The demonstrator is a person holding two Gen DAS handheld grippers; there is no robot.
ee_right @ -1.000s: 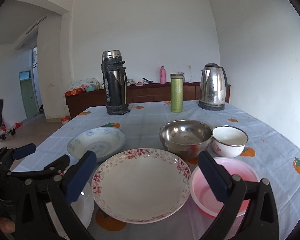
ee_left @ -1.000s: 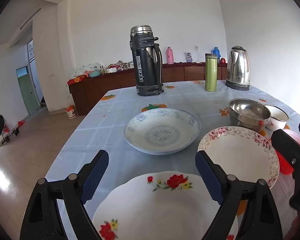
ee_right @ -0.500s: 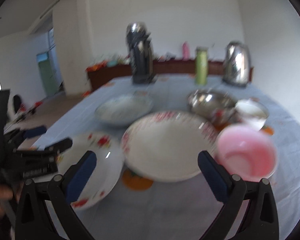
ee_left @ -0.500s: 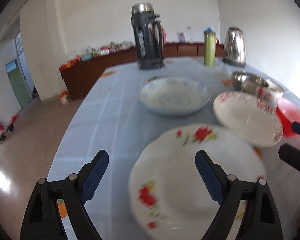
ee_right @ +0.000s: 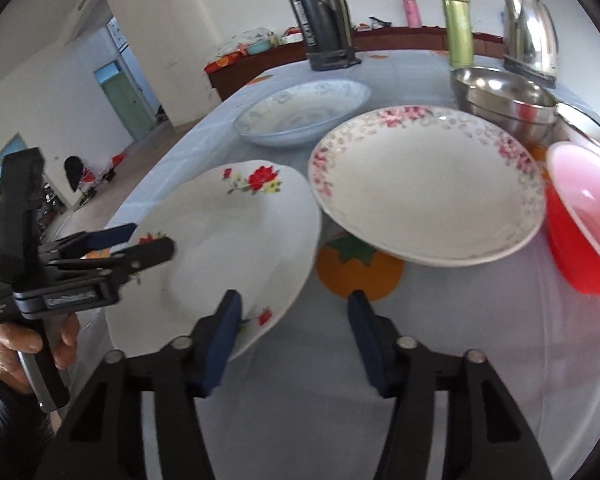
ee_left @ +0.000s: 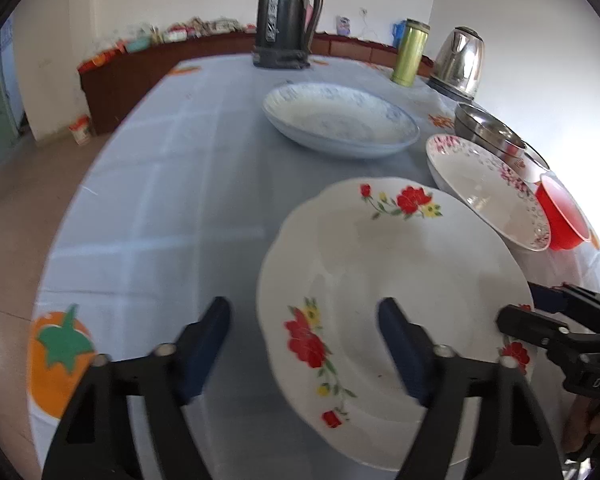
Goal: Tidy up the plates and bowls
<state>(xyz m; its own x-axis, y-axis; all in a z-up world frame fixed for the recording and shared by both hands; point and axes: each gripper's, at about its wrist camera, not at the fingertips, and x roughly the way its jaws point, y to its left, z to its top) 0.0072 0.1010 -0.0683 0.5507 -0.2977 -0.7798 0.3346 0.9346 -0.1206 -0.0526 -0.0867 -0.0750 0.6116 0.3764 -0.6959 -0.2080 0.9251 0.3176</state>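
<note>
Both tools are going for the same red-flower plate [ee_left: 396, 280], probably because it's wide and shallow enough to need a grip on each side. The left tool [ee_left: 304, 344] is closing with the plate's near-left rim between its jaws, not pinching yet. The right tool [ee_right: 294, 328] is closing too, straddling the opposite rim. Ahead of both on the bench [ee_left: 172, 184]: pink-rimmed plate [ee_right: 424, 184], blue plate [ee_left: 340, 120], red bowl [ee_right: 584, 220], so stacking looks like the plan

My left wrist view looks steeply down, close over the red-flowered plate [ee_left: 400, 272]; my right wrist view sits just right of it, sharing that plate [ee_right: 228, 240].
</note>
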